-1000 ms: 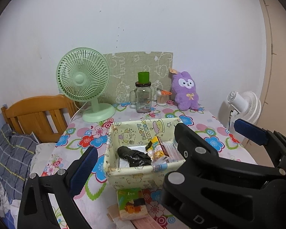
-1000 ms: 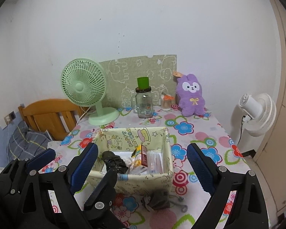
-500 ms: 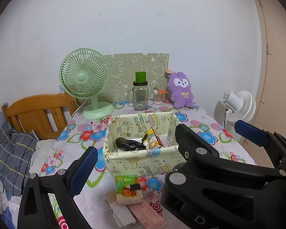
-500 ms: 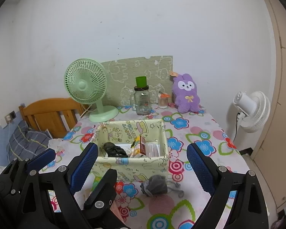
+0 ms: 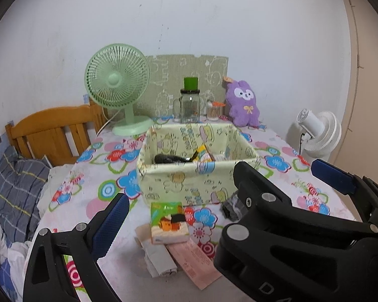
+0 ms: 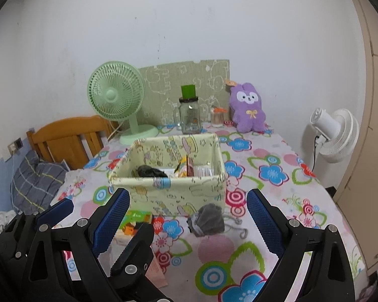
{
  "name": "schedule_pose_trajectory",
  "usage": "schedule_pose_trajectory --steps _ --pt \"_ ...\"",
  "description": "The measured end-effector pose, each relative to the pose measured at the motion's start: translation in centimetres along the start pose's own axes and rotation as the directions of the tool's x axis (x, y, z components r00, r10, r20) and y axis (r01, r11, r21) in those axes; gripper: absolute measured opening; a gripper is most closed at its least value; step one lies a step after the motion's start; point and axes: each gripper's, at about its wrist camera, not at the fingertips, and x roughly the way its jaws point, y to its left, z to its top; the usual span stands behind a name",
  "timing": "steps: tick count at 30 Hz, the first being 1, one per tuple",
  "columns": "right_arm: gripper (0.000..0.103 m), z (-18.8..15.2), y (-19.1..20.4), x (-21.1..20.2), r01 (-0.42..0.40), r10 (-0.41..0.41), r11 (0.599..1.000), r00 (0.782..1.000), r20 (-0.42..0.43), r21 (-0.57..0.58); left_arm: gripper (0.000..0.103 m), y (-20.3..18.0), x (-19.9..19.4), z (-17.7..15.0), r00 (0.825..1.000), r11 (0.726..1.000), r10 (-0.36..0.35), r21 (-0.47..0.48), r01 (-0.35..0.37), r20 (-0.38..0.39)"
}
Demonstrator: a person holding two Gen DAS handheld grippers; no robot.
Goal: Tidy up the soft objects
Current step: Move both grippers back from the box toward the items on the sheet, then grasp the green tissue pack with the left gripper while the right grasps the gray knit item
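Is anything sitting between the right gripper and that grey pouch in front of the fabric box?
Nothing visible. The right gripper is open, and the grey pouch lies on bare tablecloth straight ahead of it, just in front of the fabric box. Its loose cord trails to the right.

Green fan (image 5: 118, 85), glass jar (image 5: 189, 107), white fan (image 6: 336, 136).

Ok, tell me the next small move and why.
Probably lower the right gripper onto the grey pouch. Its jaws are open, the pouch lies loose on the tablecloth just in front of the basket, between the fingers in that view. The left gripper is also open and empty.
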Motion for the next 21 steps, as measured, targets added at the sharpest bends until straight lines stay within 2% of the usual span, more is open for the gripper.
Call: schedule_pose_trajectory --steps 4,10,21 --pt "0.096 -1.1 -0.3 0.9 0.01 -0.01 1.0 1.0 -0.016 0.011 0.1 -0.1 0.8 -0.8 1.0 1.0 0.018 0.0 -0.018 -0.019" --pt "0.096 -2.0 -0.3 2.2 0.039 -0.038 0.999 0.999 -0.032 0.02 0.1 0.3 2.5 -1.8 0.998 1.0 -0.002 -0.025 0.0 -0.065" --pt "0.095 -3.4 -0.7 6.3 0.04 -0.037 0.999 0.992 -0.122 0.029 0.1 0.6 6.1 -3.0 0.988 0.999 0.008 -0.031 -0.013 -0.151"
